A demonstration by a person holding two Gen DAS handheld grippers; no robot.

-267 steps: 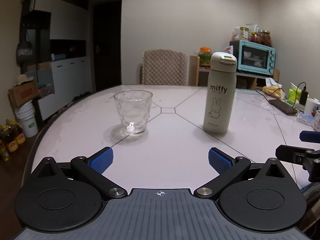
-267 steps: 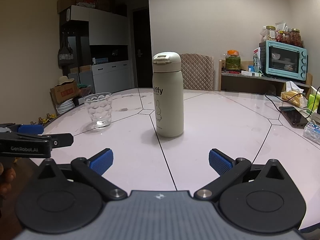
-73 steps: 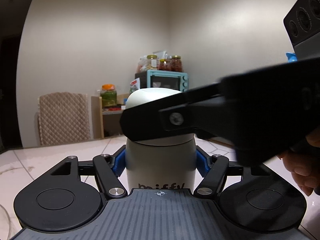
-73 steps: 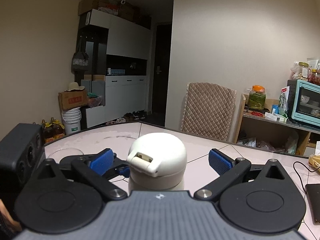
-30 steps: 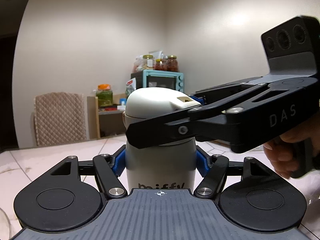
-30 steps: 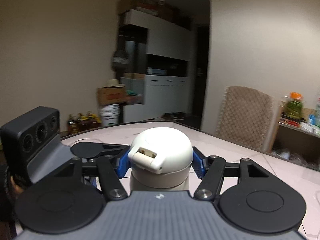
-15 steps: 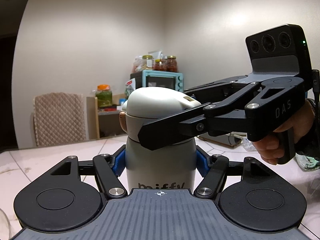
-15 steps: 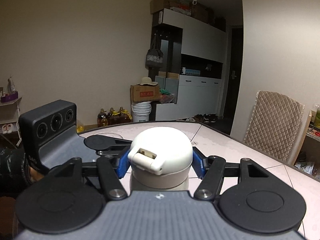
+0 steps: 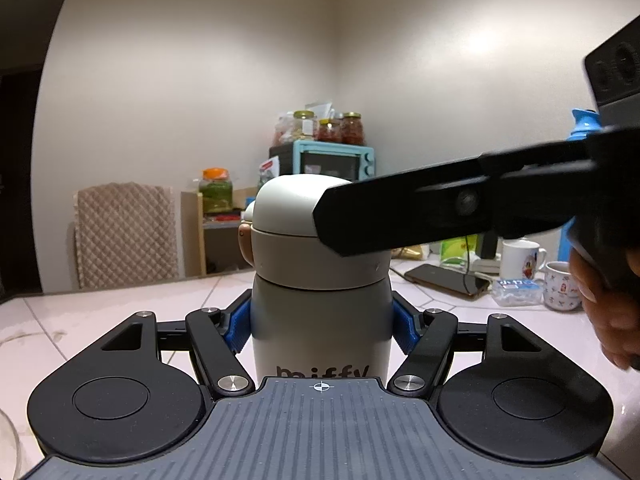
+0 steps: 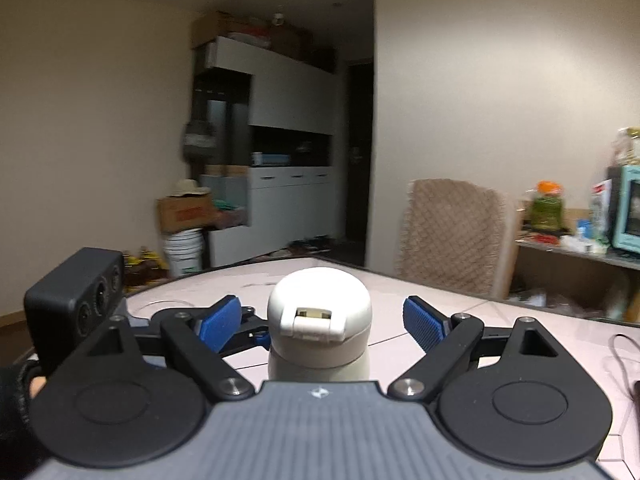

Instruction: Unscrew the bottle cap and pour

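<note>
Left claw clamps capped bottle; right claw just opened, straddling cap

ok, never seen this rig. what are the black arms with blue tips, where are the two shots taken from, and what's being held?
No robot here: a person holds a handheld two-finger tool in each hand, with a fisheye camera on each looking along its fingers. In the left view, the left tool is clamped on the body of the cream bottle, which stands on the table. In the right view, the right tool straddles the cap; its blue pads have just been opening and stand clear of it. A phone and mugs lie beyond.
</note>
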